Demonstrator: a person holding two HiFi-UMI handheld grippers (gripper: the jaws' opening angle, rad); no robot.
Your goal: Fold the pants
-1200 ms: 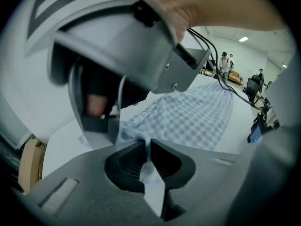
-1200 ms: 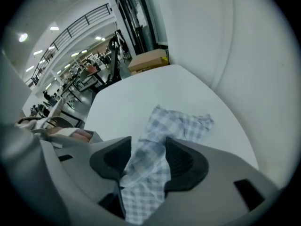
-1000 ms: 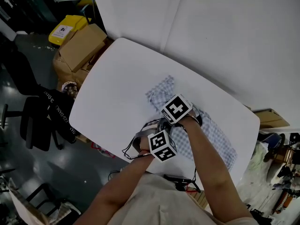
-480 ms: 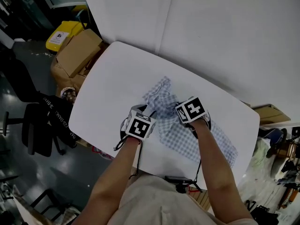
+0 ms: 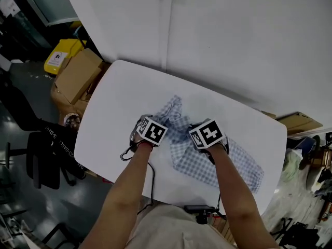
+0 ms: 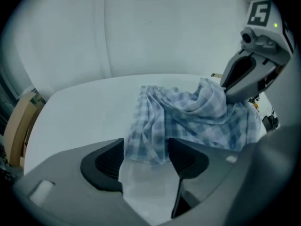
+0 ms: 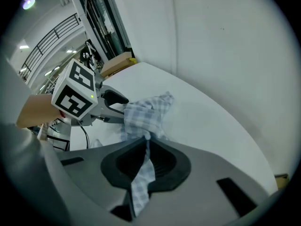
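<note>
Blue-and-white checked pants lie crumpled on the white table, bunched at their left end. My right gripper is shut on a fold of the pants, and cloth hangs down between its jaws. My left gripper is at the pants' left end with its jaws opening. In the left gripper view the edge of the pants lies between the spread fingertips, and the pads do not press on it. The right gripper lifts a peak of fabric just beyond.
Cardboard boxes and a yellow bin stand on the floor left of the table. A black chair is at the near left. A white wall runs behind the table. A cable trails from the left gripper.
My left gripper has moved from the table's near edge up to the pants' left end, and its jaws have spread. The right gripper has shut on the fabric and shifted slightly.
</note>
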